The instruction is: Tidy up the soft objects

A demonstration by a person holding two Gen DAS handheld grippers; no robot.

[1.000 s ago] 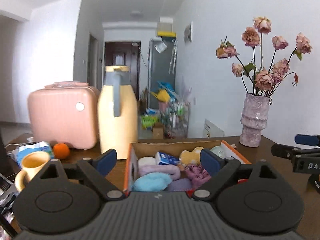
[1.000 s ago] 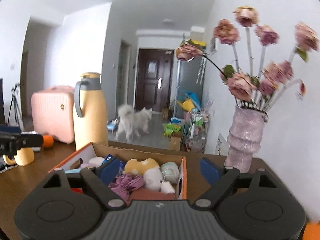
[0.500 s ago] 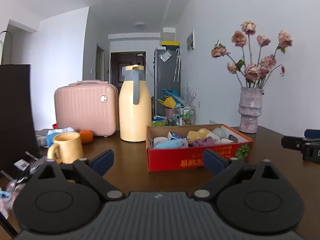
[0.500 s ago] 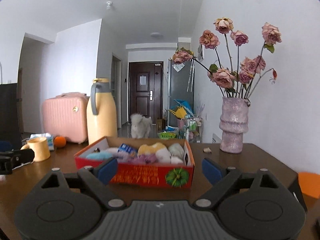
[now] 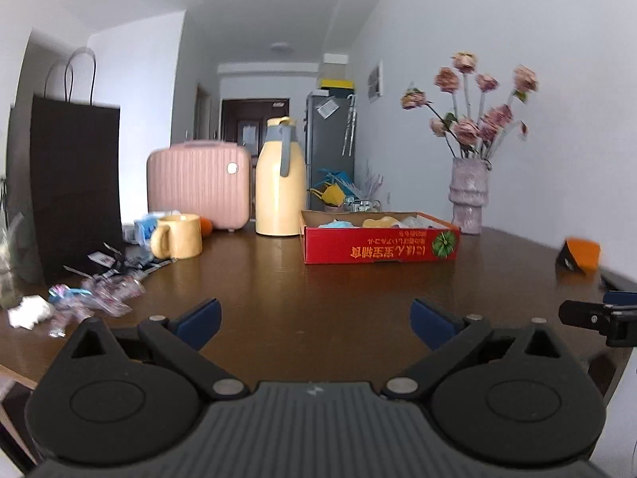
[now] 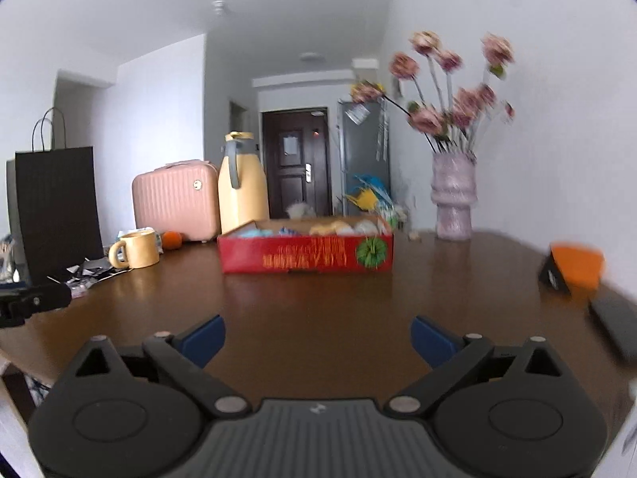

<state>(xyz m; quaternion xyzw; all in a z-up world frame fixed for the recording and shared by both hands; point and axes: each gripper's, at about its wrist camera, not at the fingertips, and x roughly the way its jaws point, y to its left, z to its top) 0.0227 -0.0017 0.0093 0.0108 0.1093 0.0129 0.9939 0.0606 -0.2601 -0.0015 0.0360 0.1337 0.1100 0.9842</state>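
A red cardboard box (image 5: 380, 249) (image 6: 306, 257) stands on the far half of the brown table (image 5: 318, 290). Soft things fill it: a blue one (image 5: 338, 224), a yellow one (image 5: 378, 222) (image 6: 330, 226) and a white one (image 6: 364, 226) show over its rim. My left gripper (image 5: 314, 316) hovers low over the near part of the table, well short of the box, its jaws opening with nothing between them. My right gripper (image 6: 317, 335) is equally far back, jaws opening and empty. Each view catches the other gripper at its edge.
A yellow jug (image 5: 280, 191), a pink case (image 5: 199, 183), a yellow mug (image 5: 179, 237) and an orange (image 6: 172, 239) stand left of the box. A black paper bag (image 5: 75, 183) and scattered packets (image 5: 107, 283) lie at the left. A flower vase (image 6: 454, 207) and an orange-black item (image 6: 575, 265) are at the right.
Both grippers have drawn back from right over the box to the near side of the table and sunk lower. Their jaws stand slightly wider. The box now looks small and far.
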